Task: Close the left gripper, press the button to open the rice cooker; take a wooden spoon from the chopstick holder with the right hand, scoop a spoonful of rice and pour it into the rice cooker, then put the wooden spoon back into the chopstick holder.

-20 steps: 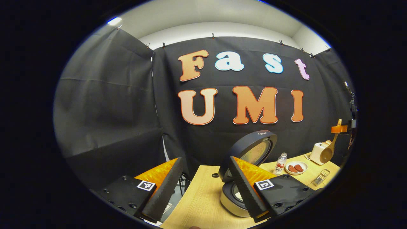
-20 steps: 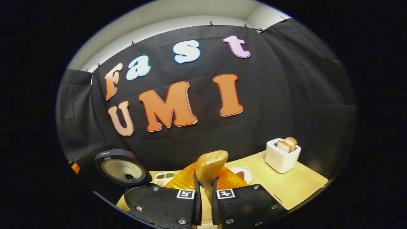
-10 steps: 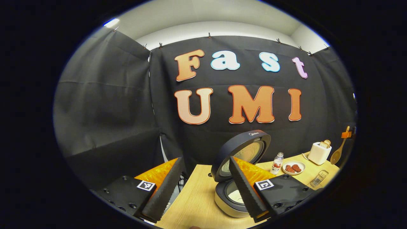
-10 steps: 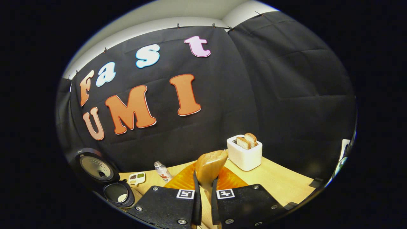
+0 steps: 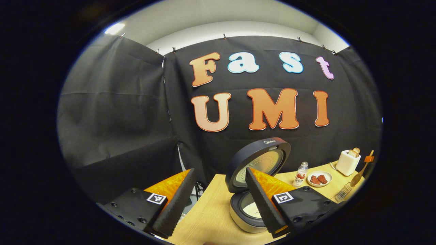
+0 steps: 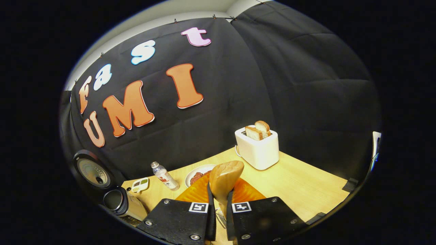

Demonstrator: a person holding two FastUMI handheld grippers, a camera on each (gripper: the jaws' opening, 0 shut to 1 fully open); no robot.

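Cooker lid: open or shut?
Open. The lid stands raised behind the pot, its inner plate facing forward.

The left claw gapes wide above the pale wooden surface. Beside its right finger sits the round dark-lidded rice cooker, lid raised, with what may be white rice inside.

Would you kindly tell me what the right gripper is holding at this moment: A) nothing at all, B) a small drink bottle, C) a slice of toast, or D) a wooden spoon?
D: in the right gripper view, the right gripper has both fingers pressed on the wooden spoon, whose handle rises between them.
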